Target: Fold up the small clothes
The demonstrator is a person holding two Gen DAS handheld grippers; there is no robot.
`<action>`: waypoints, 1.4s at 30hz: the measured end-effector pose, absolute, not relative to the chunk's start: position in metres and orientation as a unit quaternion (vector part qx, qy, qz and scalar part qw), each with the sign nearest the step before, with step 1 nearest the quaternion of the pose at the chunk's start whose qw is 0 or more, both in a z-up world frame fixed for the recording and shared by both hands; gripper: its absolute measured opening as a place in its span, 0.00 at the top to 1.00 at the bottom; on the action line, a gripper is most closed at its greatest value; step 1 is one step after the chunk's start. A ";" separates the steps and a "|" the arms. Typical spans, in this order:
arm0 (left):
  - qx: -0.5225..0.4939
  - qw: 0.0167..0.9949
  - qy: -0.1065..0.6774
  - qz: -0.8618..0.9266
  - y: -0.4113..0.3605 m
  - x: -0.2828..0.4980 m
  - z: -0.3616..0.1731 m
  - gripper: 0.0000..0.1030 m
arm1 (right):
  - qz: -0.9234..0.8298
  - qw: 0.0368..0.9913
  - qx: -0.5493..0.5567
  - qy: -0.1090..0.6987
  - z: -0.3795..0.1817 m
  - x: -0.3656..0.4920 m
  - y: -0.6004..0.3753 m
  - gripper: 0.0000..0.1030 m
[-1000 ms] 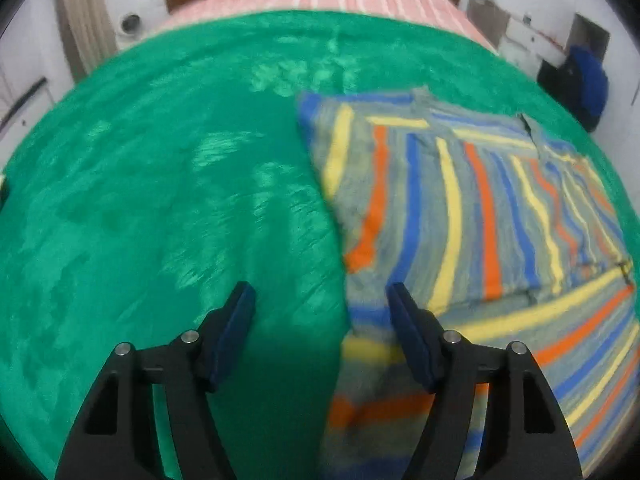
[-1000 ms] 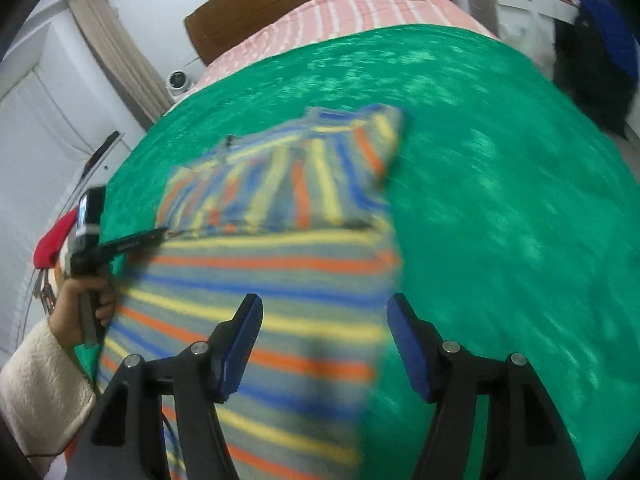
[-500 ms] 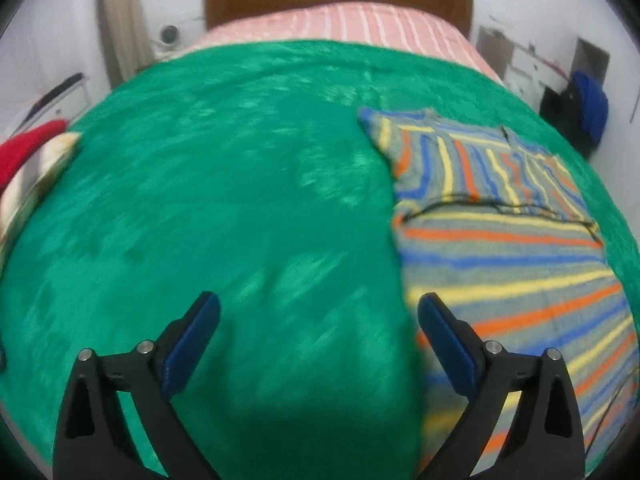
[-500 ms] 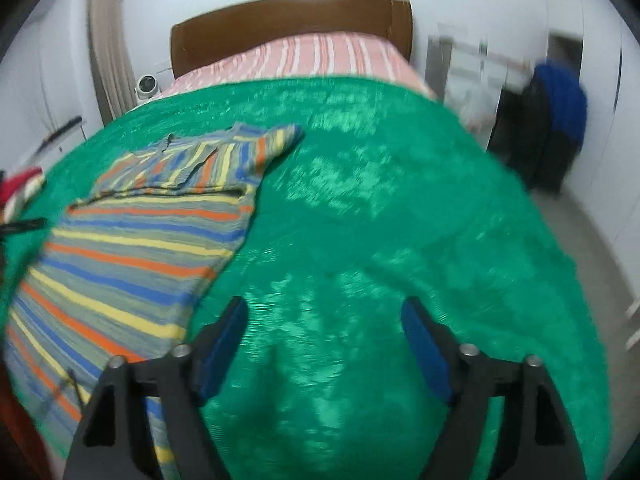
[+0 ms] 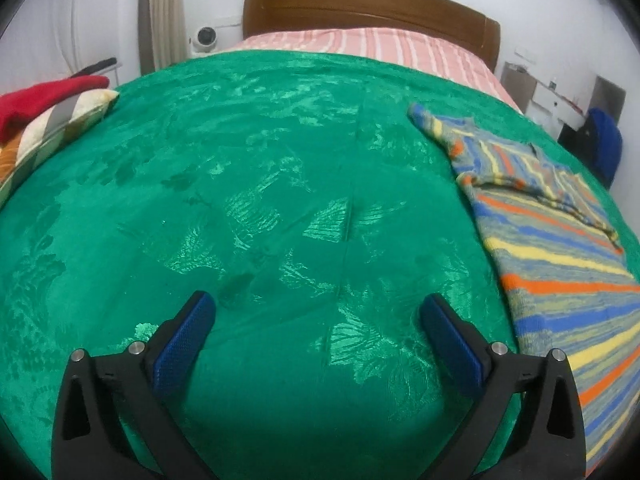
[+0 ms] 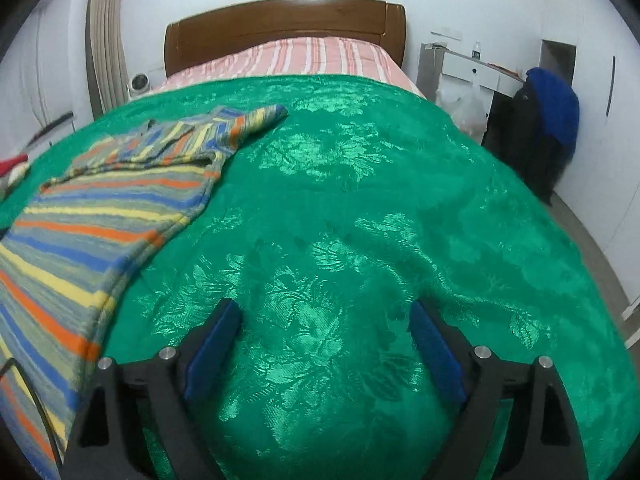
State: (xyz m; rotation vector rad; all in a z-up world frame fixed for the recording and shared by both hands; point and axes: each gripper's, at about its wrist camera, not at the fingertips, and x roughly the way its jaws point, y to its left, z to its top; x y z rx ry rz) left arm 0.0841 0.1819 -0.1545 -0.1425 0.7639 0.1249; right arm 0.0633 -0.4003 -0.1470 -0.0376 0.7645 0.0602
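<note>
A striped knit garment (image 5: 560, 264) in grey, blue, yellow and orange lies flat on the green bedspread (image 5: 280, 200), its sleeves folded across the upper part. In the left wrist view it fills the right edge, and my left gripper (image 5: 316, 312) stands wide open over bare green cloth to its left. In the right wrist view the striped garment (image 6: 92, 216) lies at the left. My right gripper (image 6: 324, 320) hangs over the bedspread (image 6: 380, 200) to its right, its jaws still opening with nothing between them.
A folded pile of clothes, red on top (image 5: 44, 116), sits at the bed's far left edge. A wooden headboard (image 6: 280, 28) and pink striped sheet (image 6: 304, 58) lie beyond. Right of the bed stand a white desk (image 6: 472, 68) and a chair draped in blue and black clothing (image 6: 544, 120).
Both grippers have let go of the striped garment, opened wide and drawn apart: the left swung leftward off the garment's edge, the right swung rightward, each now over bare bedspread.
</note>
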 end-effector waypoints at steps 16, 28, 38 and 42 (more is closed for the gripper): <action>-0.069 0.926 0.365 0.061 0.183 0.082 -0.156 0.01 | 0.031 0.935 -0.010 0.354 -0.149 0.059 -0.401 0.16; -0.069 0.926 0.365 0.062 0.183 0.082 -0.156 0.00 | 0.031 0.935 -0.010 0.354 -0.149 0.059 -0.401 0.16; -0.069 0.926 0.365 0.062 0.183 0.082 -0.156 0.00 | 0.031 0.935 -0.011 0.354 -0.149 0.059 -0.400 0.16; -0.069 0.926 0.365 0.062 0.183 0.082 -0.156 0.00 | 0.031 0.935 -0.010 0.354 -0.149 0.059 -0.400 0.16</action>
